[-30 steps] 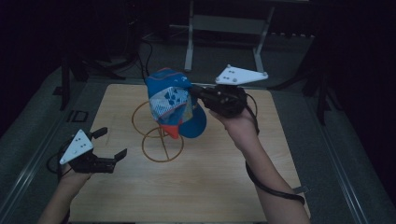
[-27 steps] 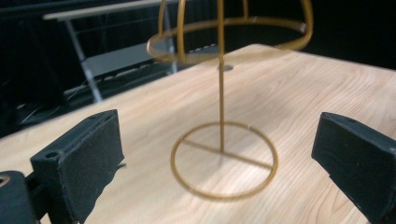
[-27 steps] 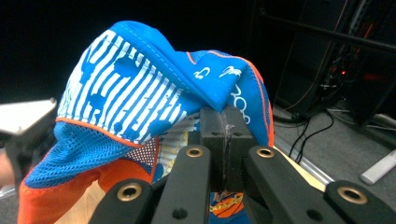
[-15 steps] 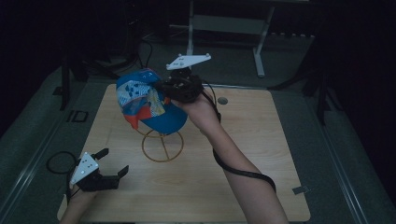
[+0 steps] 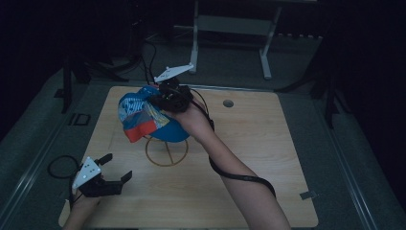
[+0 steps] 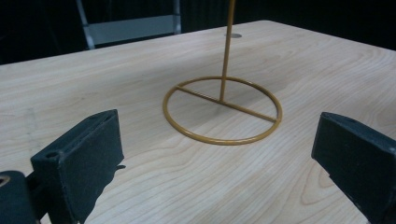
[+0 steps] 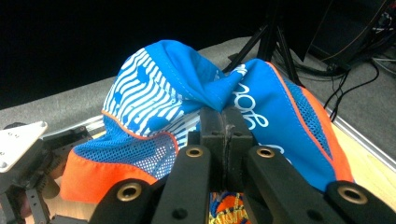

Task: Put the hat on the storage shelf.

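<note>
1. The right tool (image 5: 160, 99) is clenched on a fold of the blue cap (image 5: 143, 117), held above the wire stand (image 5: 166, 152).
2. The left tool (image 5: 111, 168) rests released on the worktop (image 5: 268, 158), near the stand's ring.

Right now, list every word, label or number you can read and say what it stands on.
"oo": white letters, cut off by a fold, on the blue cap pinched in the right gripper; the rest of the word is hidden.
Print on the fabric below the gripper, orange and yellow: too crumpled to read.
Wire stand, table, left gripper: no text.
</note>
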A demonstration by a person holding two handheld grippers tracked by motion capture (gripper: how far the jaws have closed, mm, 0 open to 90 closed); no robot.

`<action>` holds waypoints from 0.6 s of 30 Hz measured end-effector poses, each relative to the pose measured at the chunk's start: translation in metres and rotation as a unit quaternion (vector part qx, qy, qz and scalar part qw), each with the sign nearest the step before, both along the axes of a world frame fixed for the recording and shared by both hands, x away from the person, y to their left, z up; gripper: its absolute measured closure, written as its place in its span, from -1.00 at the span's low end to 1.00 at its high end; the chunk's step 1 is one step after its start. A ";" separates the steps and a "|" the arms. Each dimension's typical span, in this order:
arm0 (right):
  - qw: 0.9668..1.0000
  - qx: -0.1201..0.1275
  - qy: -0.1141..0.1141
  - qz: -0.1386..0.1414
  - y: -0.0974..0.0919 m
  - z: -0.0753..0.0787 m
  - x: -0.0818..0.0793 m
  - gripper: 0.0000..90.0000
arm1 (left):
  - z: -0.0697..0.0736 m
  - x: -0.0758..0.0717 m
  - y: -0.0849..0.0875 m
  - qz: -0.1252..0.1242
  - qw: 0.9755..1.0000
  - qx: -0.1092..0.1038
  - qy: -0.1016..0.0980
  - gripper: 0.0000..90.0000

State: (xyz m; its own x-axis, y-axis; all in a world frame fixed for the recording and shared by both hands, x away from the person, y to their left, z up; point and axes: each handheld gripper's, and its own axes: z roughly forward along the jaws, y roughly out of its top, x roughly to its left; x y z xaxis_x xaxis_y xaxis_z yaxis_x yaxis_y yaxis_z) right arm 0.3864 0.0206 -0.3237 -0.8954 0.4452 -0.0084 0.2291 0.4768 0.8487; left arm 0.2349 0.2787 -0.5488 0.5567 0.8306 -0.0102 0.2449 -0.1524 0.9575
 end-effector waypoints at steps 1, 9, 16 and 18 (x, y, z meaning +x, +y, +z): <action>1.000 0.000 0.000 0.000 0.000 0.000 0.000 0.99 | 0.000 0.000 0.000 0.000 1.000 0.000 0.000 -0.95; 1.000 -0.002 0.007 0.002 -0.010 -0.008 -0.004 0.99 | -0.003 0.001 -0.001 -0.005 1.000 0.003 0.003 -0.95; 1.000 0.013 0.015 0.005 -0.025 -0.013 -0.007 0.98 | -0.004 0.002 0.001 -0.002 1.000 -0.001 0.008 -0.95; 1.000 0.019 0.019 0.008 -0.031 -0.016 -0.008 0.88 | -0.005 0.002 0.001 -0.002 1.000 -0.001 0.008 -0.95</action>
State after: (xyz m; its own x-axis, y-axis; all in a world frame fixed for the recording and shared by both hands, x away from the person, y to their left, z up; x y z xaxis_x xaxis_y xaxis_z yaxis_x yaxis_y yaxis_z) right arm 0.3780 -0.0102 -0.3397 -0.9014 0.4308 0.0423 0.2544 0.4482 0.8570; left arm 0.2368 0.2795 -0.5539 0.5606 0.8278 -0.0210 0.2587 -0.1510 0.9541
